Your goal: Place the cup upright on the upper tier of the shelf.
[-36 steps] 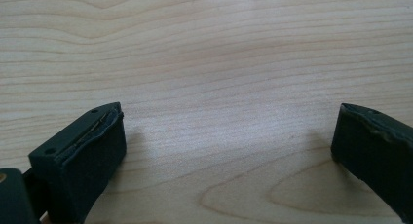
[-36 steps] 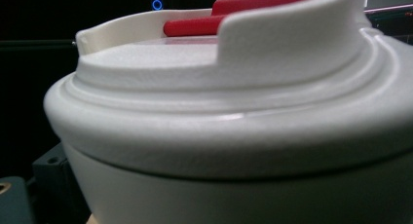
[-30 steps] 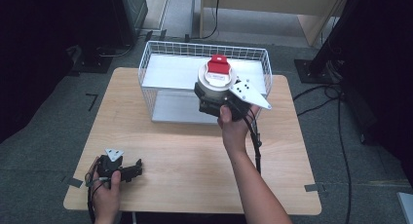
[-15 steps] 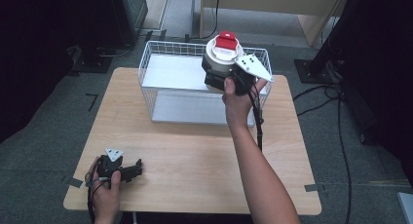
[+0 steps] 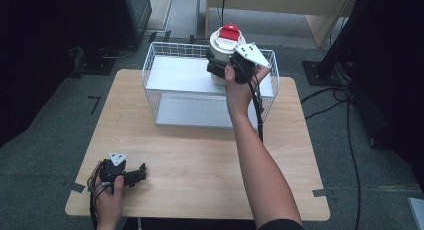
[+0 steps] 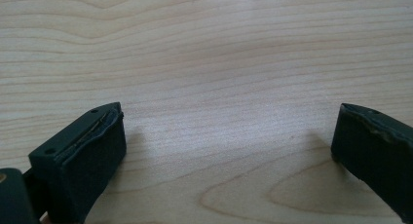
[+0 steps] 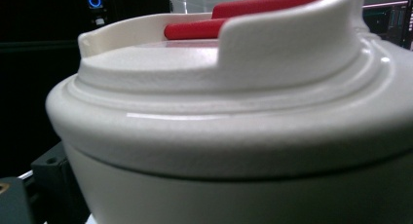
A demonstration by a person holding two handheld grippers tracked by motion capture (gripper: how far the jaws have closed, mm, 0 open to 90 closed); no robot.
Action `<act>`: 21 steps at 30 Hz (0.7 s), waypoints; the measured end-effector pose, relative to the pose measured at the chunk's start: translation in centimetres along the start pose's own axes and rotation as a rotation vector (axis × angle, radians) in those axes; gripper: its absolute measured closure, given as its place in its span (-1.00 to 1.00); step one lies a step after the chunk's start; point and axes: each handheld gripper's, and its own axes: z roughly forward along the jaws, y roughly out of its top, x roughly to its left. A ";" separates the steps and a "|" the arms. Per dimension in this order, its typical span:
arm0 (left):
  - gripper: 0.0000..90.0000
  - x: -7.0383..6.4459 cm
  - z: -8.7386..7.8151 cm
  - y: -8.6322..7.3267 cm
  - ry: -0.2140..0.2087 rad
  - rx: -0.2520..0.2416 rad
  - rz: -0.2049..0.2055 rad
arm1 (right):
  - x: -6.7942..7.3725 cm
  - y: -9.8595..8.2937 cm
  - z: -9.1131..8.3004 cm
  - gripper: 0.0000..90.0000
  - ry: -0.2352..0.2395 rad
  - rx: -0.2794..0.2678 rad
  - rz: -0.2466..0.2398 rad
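A white round container with a red lid tab point(image 5: 224, 46) hangs in the air above the back of the white wire basket point(image 5: 165, 97). My right gripper point(image 5: 220, 67) is shut on the container's body, with its grey plate turned to the right. In the right gripper view the container point(image 7: 234, 126) looms very close, its red tab at the top and one jaw at the lower left. My left gripper point(image 5: 137, 175) rests open on the wooden table point(image 5: 200, 155) near the front left corner. Bare wood lies between its jaws in the left gripper view point(image 6: 229, 156).
The wire basket stands at the back middle of the table with a flat white floor inside. A black cable point(image 5: 259, 115) trails from the right gripper along the forearm. Dark equipment and stands surround the table on the grey floor.
The right gripper has lifted the container up and toward the back, from low over the basket's right side to high above its rear rim. The left gripper has stayed put.
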 end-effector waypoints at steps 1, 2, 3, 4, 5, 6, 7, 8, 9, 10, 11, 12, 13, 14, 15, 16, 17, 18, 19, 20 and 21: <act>-1.00 0.0 0.0 0.0 0.000 0.000 0.000 | -0.1 -0.2 0.4 -0.97 -0.001 0.009 0.008; -1.00 0.0 0.0 0.0 0.000 0.000 0.002 | -0.1 -0.2 0.4 -0.97 -0.001 0.009 0.008; -1.00 0.0 0.0 0.0 0.000 0.000 0.000 | -0.1 -0.3 0.8 -0.97 -0.011 0.013 0.004; -1.00 0.0 0.0 0.0 0.000 -0.002 0.000 | -0.1 -0.3 0.8 -0.97 -0.011 0.013 0.004; -1.00 0.0 0.0 0.0 0.000 -0.001 0.000 | -0.1 -0.3 1.1 -0.97 -0.013 0.016 0.002; -1.00 0.0 0.0 0.0 0.000 -0.002 -0.001 | -0.2 -0.4 1.3 -0.97 -0.016 0.020 0.003; -1.00 0.0 0.0 0.0 0.000 -0.001 0.000 | -0.2 -0.5 1.4 -0.97 -0.020 0.022 0.003; -1.00 0.0 0.0 0.0 0.000 -0.001 0.000 | -0.3 -0.5 1.6 -0.97 -0.025 0.025 0.003; -1.00 0.0 0.0 0.0 0.000 -0.001 0.000 | -0.5 -0.6 1.9 -0.97 -0.030 0.030 0.011; -1.00 0.0 0.0 0.0 0.000 0.000 0.000 | -0.5 -0.6 1.9 -0.97 -0.030 0.030 0.011; -1.00 0.0 0.0 0.0 0.000 0.000 0.000 | -0.6 -0.7 2.0 -0.97 -0.032 0.031 0.011; -1.00 0.0 0.0 0.0 0.000 0.000 0.000 | -0.6 -0.7 2.1 -0.97 -0.033 0.032 0.009; -1.00 0.0 0.0 0.0 0.000 0.000 0.000 | -0.8 -0.9 2.2 -0.97 -0.039 0.039 0.007; -1.00 0.0 0.0 0.0 0.000 0.000 0.000 | -0.8 -0.9 2.2 -0.97 -0.039 0.039 0.007; -1.00 0.0 0.0 0.0 -0.001 0.000 0.000 | -0.9 -1.1 2.3 -0.98 -0.043 0.048 0.002; -1.00 0.0 0.0 0.0 -0.001 0.000 0.000 | -0.9 -1.1 2.3 -0.98 -0.043 0.048 0.002; -1.00 0.0 0.0 0.0 0.000 0.000 0.000 | -0.9 -1.2 2.4 -0.98 -0.044 0.046 0.001; -1.00 0.0 0.0 0.0 0.000 0.000 -0.001 | -1.0 -1.2 2.4 -0.98 -0.043 0.045 0.005; -1.00 0.0 0.0 0.0 0.000 0.000 0.000 | -1.0 -1.1 2.4 -0.98 -0.044 0.046 0.006; -1.00 0.0 0.0 0.0 0.000 0.000 0.000 | -0.9 -1.1 2.4 -0.98 -0.042 0.050 0.001; -1.00 0.0 0.0 0.0 0.000 -0.001 0.000 | -0.9 -1.1 2.4 -0.99 -0.041 0.051 0.002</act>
